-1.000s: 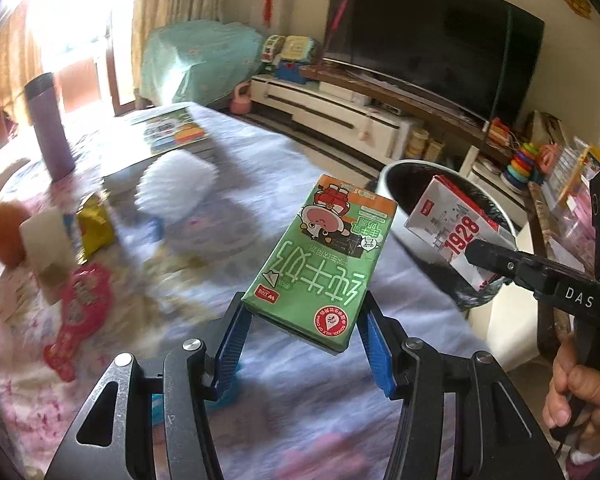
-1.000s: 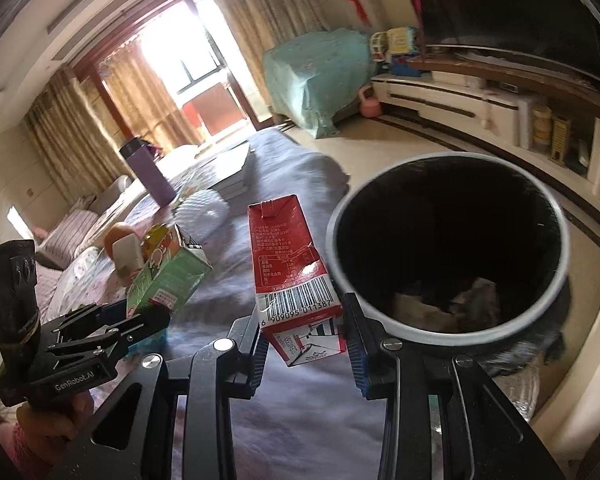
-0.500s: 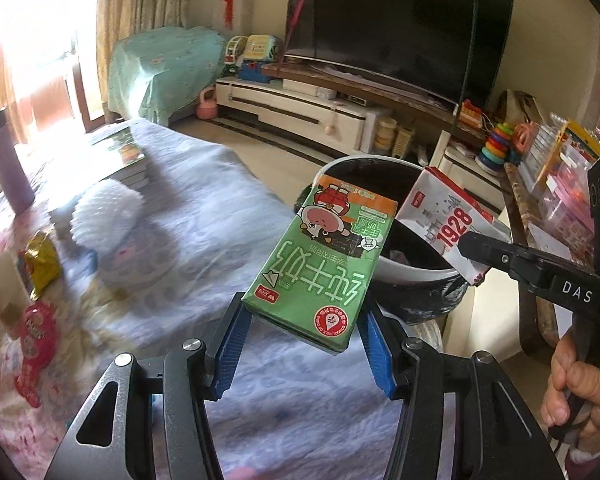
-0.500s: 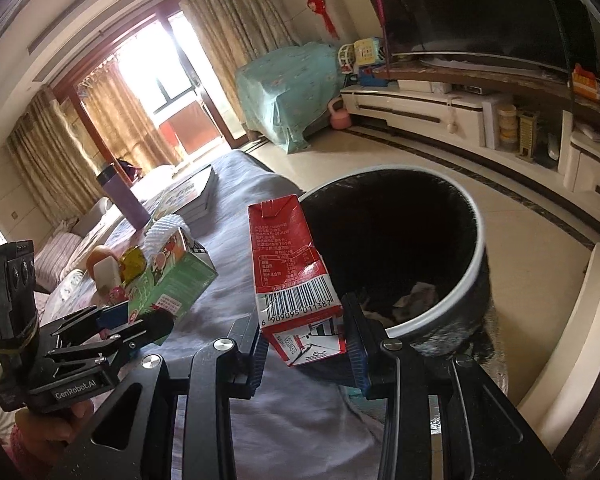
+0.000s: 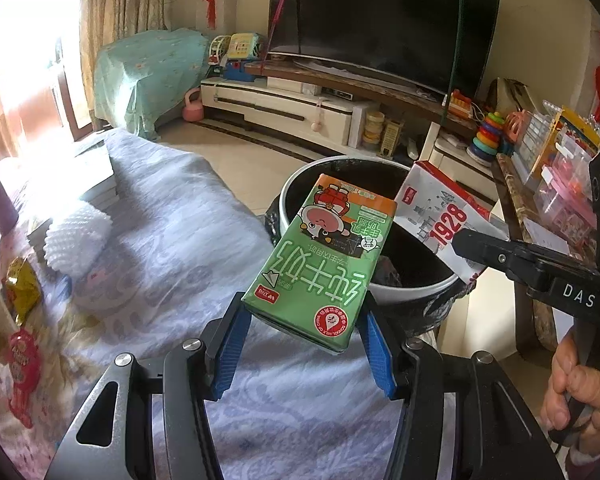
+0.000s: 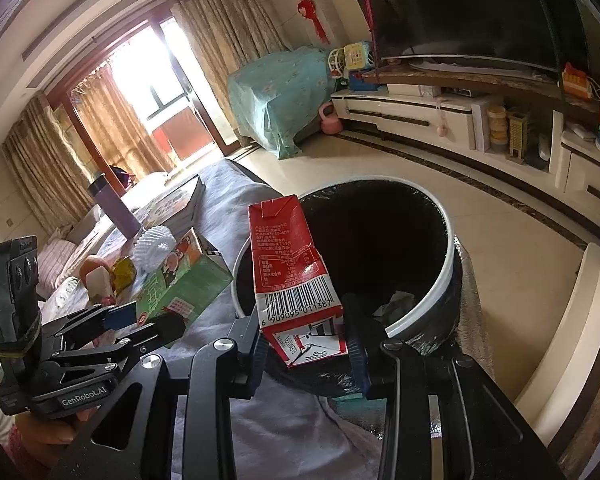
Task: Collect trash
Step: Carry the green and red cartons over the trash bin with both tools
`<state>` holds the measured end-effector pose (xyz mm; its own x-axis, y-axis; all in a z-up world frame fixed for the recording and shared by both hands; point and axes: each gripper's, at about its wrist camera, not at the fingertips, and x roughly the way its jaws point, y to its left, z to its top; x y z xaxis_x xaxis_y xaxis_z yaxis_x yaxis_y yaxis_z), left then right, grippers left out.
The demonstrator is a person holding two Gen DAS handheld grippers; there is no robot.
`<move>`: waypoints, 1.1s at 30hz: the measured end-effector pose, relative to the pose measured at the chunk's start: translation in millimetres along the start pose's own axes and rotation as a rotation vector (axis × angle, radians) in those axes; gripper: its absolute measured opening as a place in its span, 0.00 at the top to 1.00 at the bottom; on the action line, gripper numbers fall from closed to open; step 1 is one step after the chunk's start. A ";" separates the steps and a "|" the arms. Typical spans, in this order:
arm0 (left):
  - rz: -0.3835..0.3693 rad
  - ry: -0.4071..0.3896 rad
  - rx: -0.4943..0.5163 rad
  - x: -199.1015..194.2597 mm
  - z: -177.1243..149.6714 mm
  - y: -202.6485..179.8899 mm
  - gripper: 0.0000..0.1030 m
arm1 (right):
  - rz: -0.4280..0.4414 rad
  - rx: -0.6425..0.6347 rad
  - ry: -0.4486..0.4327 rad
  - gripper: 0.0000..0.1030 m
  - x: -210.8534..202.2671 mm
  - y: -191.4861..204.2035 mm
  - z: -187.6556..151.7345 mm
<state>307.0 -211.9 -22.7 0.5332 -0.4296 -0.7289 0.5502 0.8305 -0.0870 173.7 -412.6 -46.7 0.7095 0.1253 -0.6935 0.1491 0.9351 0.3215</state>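
Between my left gripper's (image 5: 302,322) blue pads (image 5: 230,334) sits a green carton (image 5: 320,264), clamped at its lower end and tilted forward and to the right, its printed face up. Ahead of it, just past its far end, stands the bin (image 5: 400,292), a white-rimmed bucket with a dark liner; the carton's top corner overlaps the near rim in my left view, though I cannot tell whether it is over the opening or short of it. To the right of that gripper, my right gripper (image 6: 306,344) grips a red carton (image 6: 290,256) by its bottom end, nearly upright, barcode toward the camera. From the left view this carton (image 5: 440,220) shows its white side marked 1928 and hangs over the bin's right part. Beyond the right gripper the bin (image 6: 446,276) opens wide, with crumpled scraps (image 6: 394,304) lying at the bottom. Left of the right gripper, the green carton (image 6: 184,280) and my left gripper (image 6: 140,320) are near the bin's left rim. Below both grippers lies a pale blue cloth (image 5: 172,208) covering the table. Far to the left of my left gripper rest a white foam net (image 5: 76,236), a yellow wrapper (image 5: 22,288) and a red wrapper (image 5: 22,364), well apart from the bin. A purple flask (image 6: 114,208) stands farther back on the cloth.
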 end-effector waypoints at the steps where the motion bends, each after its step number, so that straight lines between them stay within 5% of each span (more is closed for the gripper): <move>1: 0.000 0.001 0.003 1.5 1.3 -1.1 0.49 | -0.002 0.000 0.000 0.66 0.1 -1.2 0.8; 33: 0.012 0.032 0.066 49.8 42.6 -23.7 0.49 | -0.071 -0.003 0.030 0.66 17.2 -23.2 21.9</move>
<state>347.9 -268.1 -28.1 0.5198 -0.4076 -0.7508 0.5855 0.8099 -0.0343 197.6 -439.4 -52.0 0.6766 0.0681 -0.7332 0.1962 0.9431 0.2686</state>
